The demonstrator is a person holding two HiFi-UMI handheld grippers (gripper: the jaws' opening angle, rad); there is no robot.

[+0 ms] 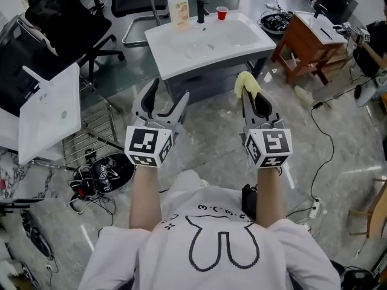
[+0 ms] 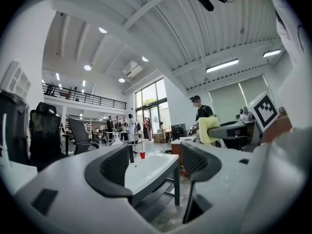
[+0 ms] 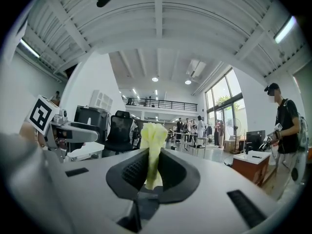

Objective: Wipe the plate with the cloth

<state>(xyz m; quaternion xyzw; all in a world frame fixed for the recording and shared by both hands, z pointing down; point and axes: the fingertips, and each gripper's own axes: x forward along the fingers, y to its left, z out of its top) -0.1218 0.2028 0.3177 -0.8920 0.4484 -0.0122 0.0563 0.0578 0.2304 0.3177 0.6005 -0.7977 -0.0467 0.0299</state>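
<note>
Left gripper point(image 1: 169, 92): fingers point(image 2: 114, 167) apart, nothing between them; only the floor and the basin's edge show through the gap.
Right gripper point(image 1: 255, 98): fingers point(image 3: 170, 172) clamped on the yellow cloth point(image 1: 247, 83).
Cloth: a bunched tuft stands up past the right fingertips, with the lower end pinched between the pads.
Grippers: side by side and apart, both held above the floor.
Square white plate point(image 1: 51, 110): well left of the left fingers, tilted on a wire rack point(image 1: 91, 135).
White basin point(image 1: 233, 38): ahead of both sets of fingertips.
On basin's far rim: soap bottle point(image 1: 178, 8), dark tap point(image 1: 201, 11), red cup point(image 1: 222, 12).
</note>
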